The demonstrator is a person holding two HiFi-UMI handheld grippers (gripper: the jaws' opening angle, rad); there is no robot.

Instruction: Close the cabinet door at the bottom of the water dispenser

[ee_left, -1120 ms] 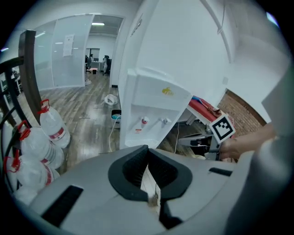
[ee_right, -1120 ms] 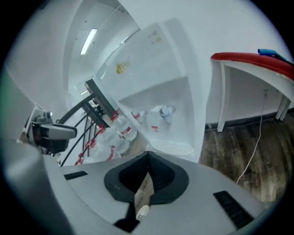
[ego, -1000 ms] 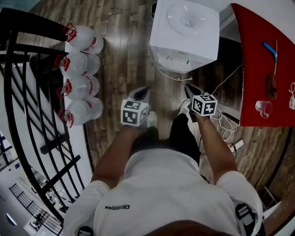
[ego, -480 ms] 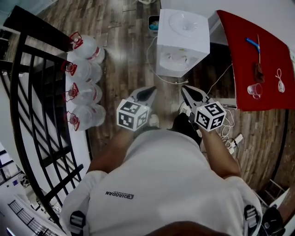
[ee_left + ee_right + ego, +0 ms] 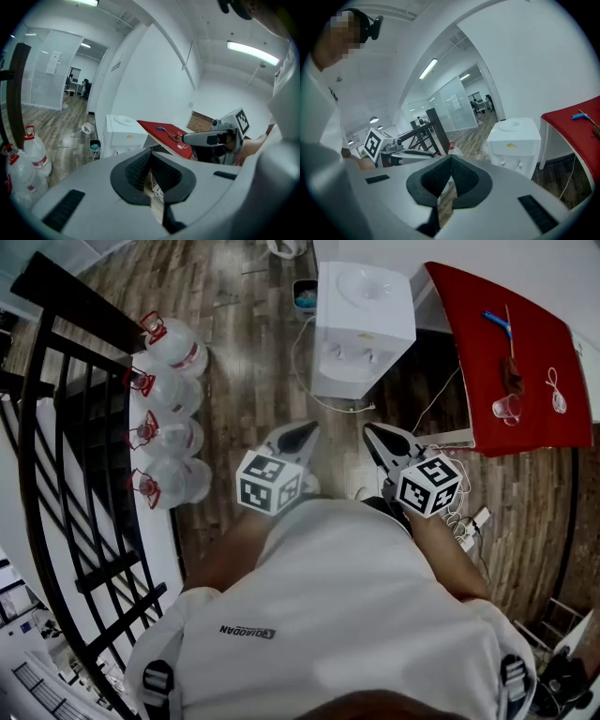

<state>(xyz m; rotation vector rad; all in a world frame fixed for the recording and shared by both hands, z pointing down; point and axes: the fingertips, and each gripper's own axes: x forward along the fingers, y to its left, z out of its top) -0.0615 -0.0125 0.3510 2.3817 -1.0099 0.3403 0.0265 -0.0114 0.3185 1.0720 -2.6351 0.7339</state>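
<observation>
Near the top of the head view, a white water dispenser [image 5: 364, 324] on the wood floor [image 5: 244, 362], backed against the wall and just beside the red tabletop [image 5: 469, 352]. To its left, a row of water jugs [image 5: 167, 390] along the black railing [image 5: 80, 301]. No door leaf seen jutting from the dispenser's front. From above, a front face looking flush all the way down, with bare floor and a loose cable directly before it. As for the cabinet door itself, too foreshortened in the head view to make out, and hidden behind the tongs' own bodies in both gripper views, with only the upper part of the unit visible there. Judged from that: closing most likely done, with little or nothing left. Cannot rule out a door resting slightly ajar. Left tongs [image 5: 305, 430] and right tongs [image 5: 373, 432] held side by side in front of the person's chest, aimed toward the dispenser yet well apart from it, touching nothing. Both pairs pressed together and empty, ribbed pads [image 5: 138, 171] meeting at the tip in the left gripper view, likewise in the right gripper view. If anything remains, probably only a check of the lower front, or a light push there with a closed tip from much nearer the unit.
</observation>
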